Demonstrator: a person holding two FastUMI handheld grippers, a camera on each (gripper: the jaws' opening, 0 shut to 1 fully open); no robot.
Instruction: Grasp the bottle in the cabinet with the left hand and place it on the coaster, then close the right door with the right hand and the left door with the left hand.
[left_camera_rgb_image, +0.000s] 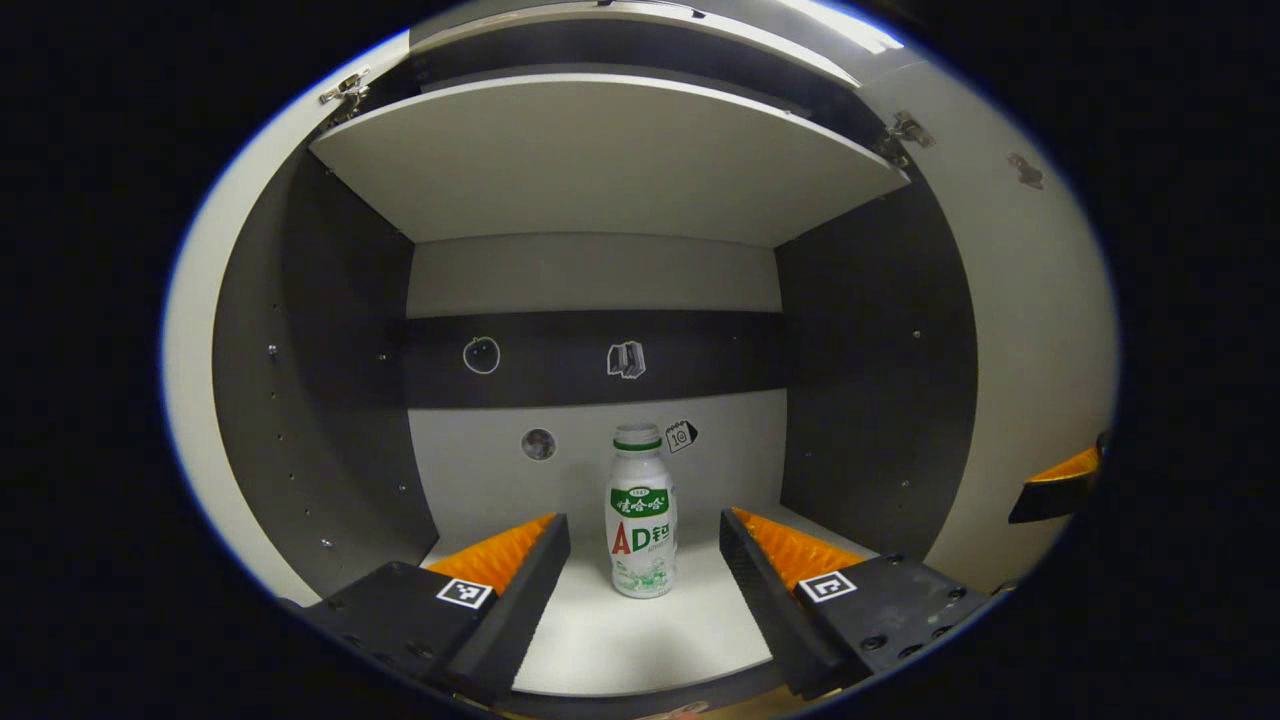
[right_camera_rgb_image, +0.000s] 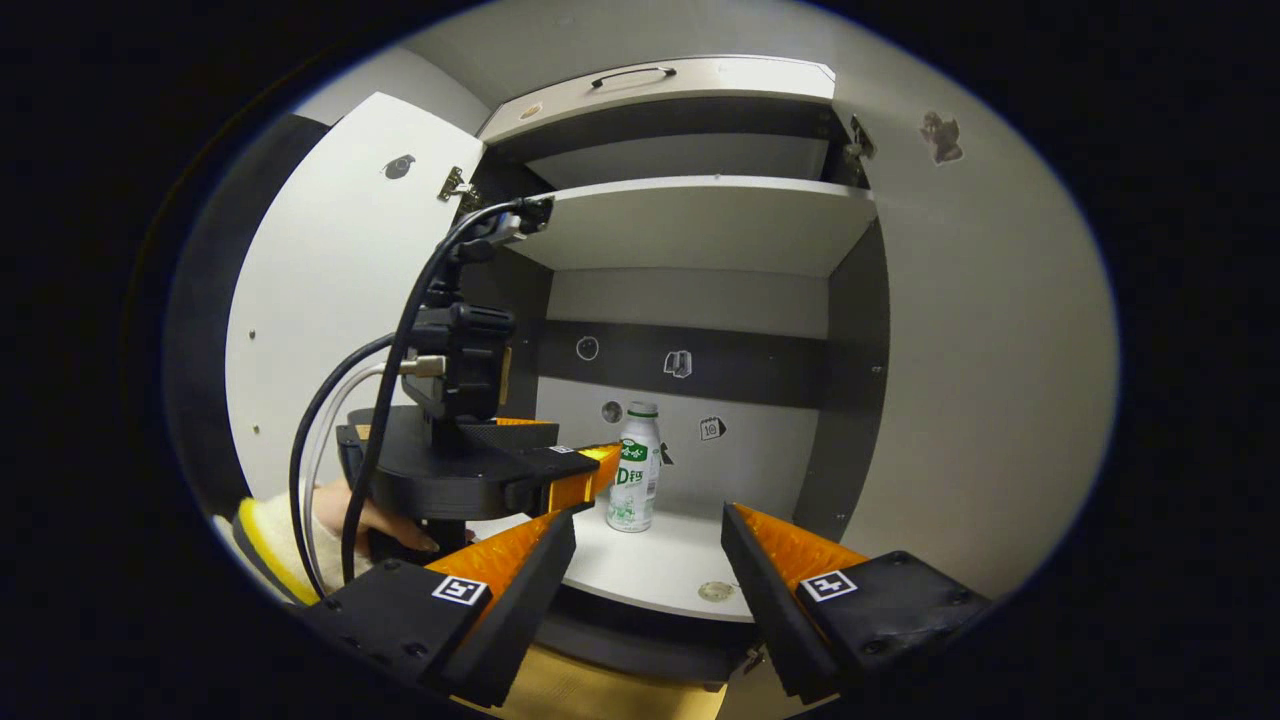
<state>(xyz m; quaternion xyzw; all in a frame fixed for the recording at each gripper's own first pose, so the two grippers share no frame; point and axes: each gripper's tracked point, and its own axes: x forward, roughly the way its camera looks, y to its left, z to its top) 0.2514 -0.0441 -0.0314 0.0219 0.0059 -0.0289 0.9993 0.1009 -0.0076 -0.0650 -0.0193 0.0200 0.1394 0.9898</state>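
We see the bottle standing upright on the lower shelf of the open cabinet, toward the back wall and roughly in the middle of the compartment. It is white with a pale cap and a printed label. In the left gripper view, the left gripper points straight into the cabinet with its jaws spread wide; the bottle sits between the 2 fingers but farther in, and neither finger touches it. An upper shelf spans the compartment above, and a few small stickers dot the back wall.

In the right gripper view, the right gripper hangs in front of the cabinet, jaws also wide and holding nothing. From here we see the left gripper farther off, reaching in just to the left of the bottle, with a hand in a pale sleeve gripping its handle and dark cables looping up from it. Both doors stand open: the left door swung out beside that hand, the right door swung out on the other side.
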